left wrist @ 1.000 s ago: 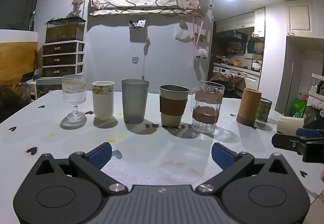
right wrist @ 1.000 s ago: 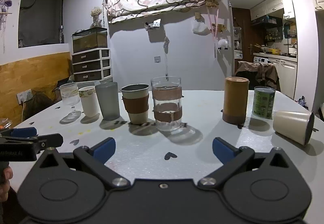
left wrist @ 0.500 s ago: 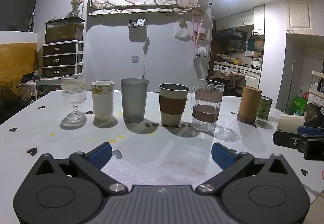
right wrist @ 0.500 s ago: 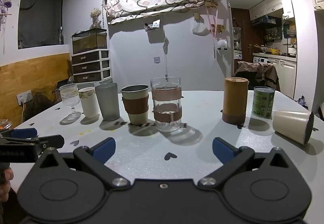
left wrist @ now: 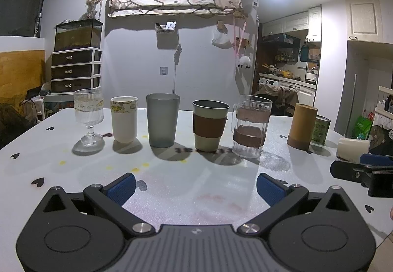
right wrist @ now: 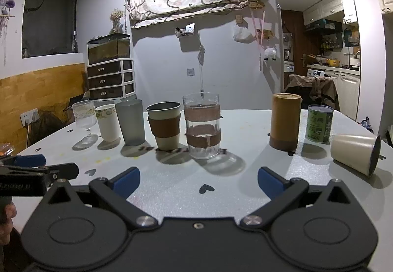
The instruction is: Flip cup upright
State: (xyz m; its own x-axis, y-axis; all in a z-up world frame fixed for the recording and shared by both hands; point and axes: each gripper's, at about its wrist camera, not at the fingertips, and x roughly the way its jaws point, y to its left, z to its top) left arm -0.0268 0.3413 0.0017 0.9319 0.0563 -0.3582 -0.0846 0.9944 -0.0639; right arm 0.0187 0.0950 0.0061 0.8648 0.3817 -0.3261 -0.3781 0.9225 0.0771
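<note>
White table [right wrist: 245, 188]: upright cups, tin [right wrist: 320, 123], cream cup [right wrist: 353, 151] sideways.

Counts, on white table [right wrist: 245, 124]:
- 1 ribbed clear stemmed glass [right wrist: 84, 115]
- 1 white ceramic cup w/ patterned rim band [right wrist: 108, 122]
- 1 frosted grey tumbler [right wrist: 130, 122]
- 1 cream cup w/ brown sleeve [right wrist: 164, 128]
- 1 clear glass mug w/ 2 brown bands [right wrist: 201, 128]
- 1 tall brown cylinder canister [right wrist: 285, 120]
- 1 green tin can [right wrist: 319, 123]
- 1 cream cup on its side [right wrist: 353, 154]
- 2 black grippers w/ blue pads: right [right wrist: 198, 179], left [left wrist: 196, 187]

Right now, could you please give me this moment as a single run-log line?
phase: pre-grasp | cream cup: on its side, far right, untouched | left gripper: open, empty | right gripper: open, empty
</note>
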